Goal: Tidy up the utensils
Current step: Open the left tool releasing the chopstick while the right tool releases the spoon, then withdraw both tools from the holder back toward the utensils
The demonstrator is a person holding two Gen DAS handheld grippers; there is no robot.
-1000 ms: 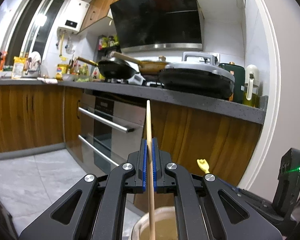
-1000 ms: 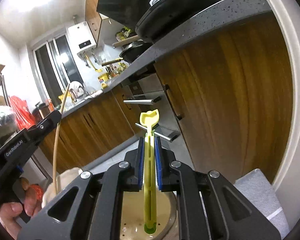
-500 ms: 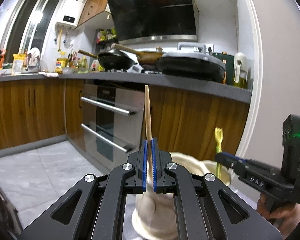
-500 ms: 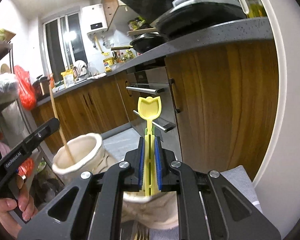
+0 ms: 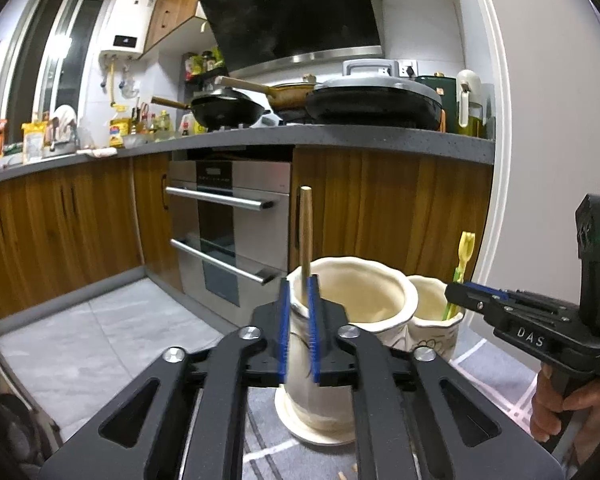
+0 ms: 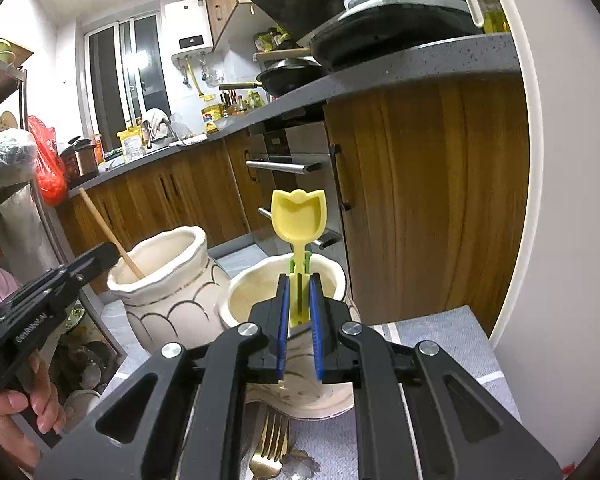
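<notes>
Two cream ceramic jars stand side by side on a grey mat. A wooden chopstick stands in the taller jar, leaning on its rim. My left gripper is open, its blue pads on either side of the chopstick and apart from it. The yellow tulip-shaped spoon stands in the shorter jar. My right gripper is open around its green-yellow stem, with gaps on both sides. The spoon and shorter jar also show in the left wrist view.
A gold fork lies on the grey mat in front of the shorter jar. Wooden cabinets, an oven and a grey countertop with pans stand behind. A white wall edge is at the right.
Both grippers have opened: the chopstick and the spoon were clamped before and now stand free in their jars. Both grippers have drawn back and lower, so the jars show fully.
</notes>
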